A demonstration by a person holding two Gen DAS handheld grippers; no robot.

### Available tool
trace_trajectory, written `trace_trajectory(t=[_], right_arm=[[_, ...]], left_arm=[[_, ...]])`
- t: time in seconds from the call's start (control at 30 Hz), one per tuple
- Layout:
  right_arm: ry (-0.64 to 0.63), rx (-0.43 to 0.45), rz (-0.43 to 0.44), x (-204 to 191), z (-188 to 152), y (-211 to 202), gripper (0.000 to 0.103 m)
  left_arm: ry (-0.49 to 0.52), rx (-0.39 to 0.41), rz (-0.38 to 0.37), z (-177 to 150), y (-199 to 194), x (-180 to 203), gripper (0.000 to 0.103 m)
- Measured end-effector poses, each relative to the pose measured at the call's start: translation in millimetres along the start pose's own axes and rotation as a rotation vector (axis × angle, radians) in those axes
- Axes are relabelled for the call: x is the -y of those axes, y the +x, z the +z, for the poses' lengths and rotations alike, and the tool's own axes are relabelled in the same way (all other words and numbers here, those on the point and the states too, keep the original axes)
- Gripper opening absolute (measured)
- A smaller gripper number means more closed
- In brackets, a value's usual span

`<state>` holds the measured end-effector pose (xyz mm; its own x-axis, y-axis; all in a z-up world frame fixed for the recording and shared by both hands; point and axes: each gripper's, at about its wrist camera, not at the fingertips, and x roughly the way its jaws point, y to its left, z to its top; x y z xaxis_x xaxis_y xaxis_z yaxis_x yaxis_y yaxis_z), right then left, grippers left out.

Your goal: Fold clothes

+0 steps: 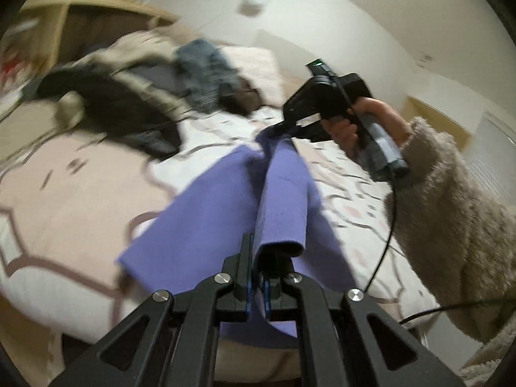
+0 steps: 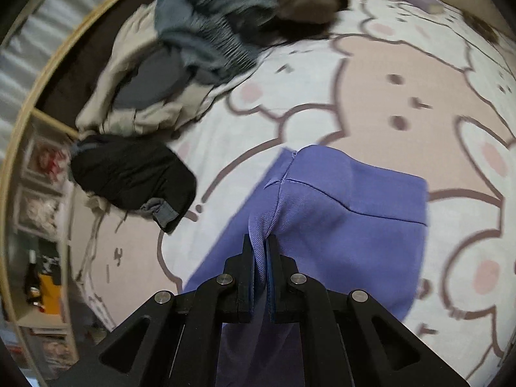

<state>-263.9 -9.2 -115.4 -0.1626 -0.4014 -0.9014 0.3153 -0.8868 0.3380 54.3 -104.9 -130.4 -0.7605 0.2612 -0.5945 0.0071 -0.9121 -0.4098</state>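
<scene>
Folding barely begun: purple garment (image 2: 351,206) lifted above the bed (image 2: 387,96), pinched at one edge by closed left tool (image 1: 258,277) and at another by closed right tool (image 2: 260,258), unfolded pile (image 2: 180,51) waiting near the bed's far edge.

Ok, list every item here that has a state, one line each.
Purple garment: lifted, pinched by both grippers.
Left gripper: shut on the garment.
Right gripper: shut on the garment.
Black garment: crumpled, unfolded.
Blue-grey garment: heaped, unfolded.
</scene>
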Motion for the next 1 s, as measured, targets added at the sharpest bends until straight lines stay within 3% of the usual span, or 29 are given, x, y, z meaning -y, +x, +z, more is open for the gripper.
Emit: trace_trajectory(t=[0.07, 0.13, 0.17, 0.2, 0.27, 0.43, 0.53, 0.57, 0.6, 0.7, 0.83, 0.9, 1.0], right_arm=[[-0.012, 0.004, -0.023, -15.0, 1.9, 22.9, 0.007], [-0.055, 0.031, -0.014, -26.3, 0.1, 41.2, 0.02], [-0.08, 0.044, -0.007, -30.8, -1.7, 47.8, 0.041], [-0.098, 0.048, 0.002, -33.9, -3.8, 52.6, 0.07], [-0.101, 0.056, 0.051, -34.1, -6.8, 50.5, 0.083], [-0.092, 0.178, 0.169, -12.5, -14.8, -13.0, 0.083], [-0.143, 0.249, 0.162, 9.9, -42.5, -58.7, 0.082], [-0.157, 0.269, 0.14, 17.3, -54.2, -69.8, 0.076], [-0.18, 0.285, 0.118, 25.9, -69.9, -78.9, 0.063], [-0.237, 0.261, 0.038, 37.9, -115.9, -72.3, 0.044], [-0.295, 0.181, -0.04, 52.8, -174.4, -40.7, 0.043], [-0.309, 0.104, -0.147, 63.0, -199.8, -3.4, 0.043], [-0.329, 0.155, -0.187, 65.0, -216.4, 0.9, 0.043]], left_arm=[[-0.051, -0.036, 0.026, -3.2, 12.5, -23.1, 0.005], [-0.1, -0.076, 0.045, -6.6, 26.3, -42.1, 0.005], [-0.124, -0.093, 0.052, -9.0, 31.3, -50.5, 0.006], [-0.146, -0.106, 0.061, -11.0, 36.1, -57.6, 0.006], [-0.184, -0.118, 0.07, -13.9, 40.1, -68.5, 0.008], [-0.189, -0.091, 0.089, -5.0, 36.6, -73.6, 0.01], [-0.175, -0.082, 0.108, 3.5, 32.9, -75.8, 0.012], [-0.172, -0.083, 0.115, 5.9, 32.1, -76.6, 0.014], [-0.168, -0.085, 0.129, 7.9, 31.4, -78.3, 0.016], [-0.167, -0.092, 0.182, 12.9, 30.9, -85.7, 0.023], [-0.194, -0.095, 0.258, 17.4, 18.2, -98.2, 0.026], [-0.183, -0.073, 0.316, 20.6, 4.3, -101.9, 0.026], [-0.153, -0.036, 0.347, 32.6, -16.7, -99.4, 0.026]])
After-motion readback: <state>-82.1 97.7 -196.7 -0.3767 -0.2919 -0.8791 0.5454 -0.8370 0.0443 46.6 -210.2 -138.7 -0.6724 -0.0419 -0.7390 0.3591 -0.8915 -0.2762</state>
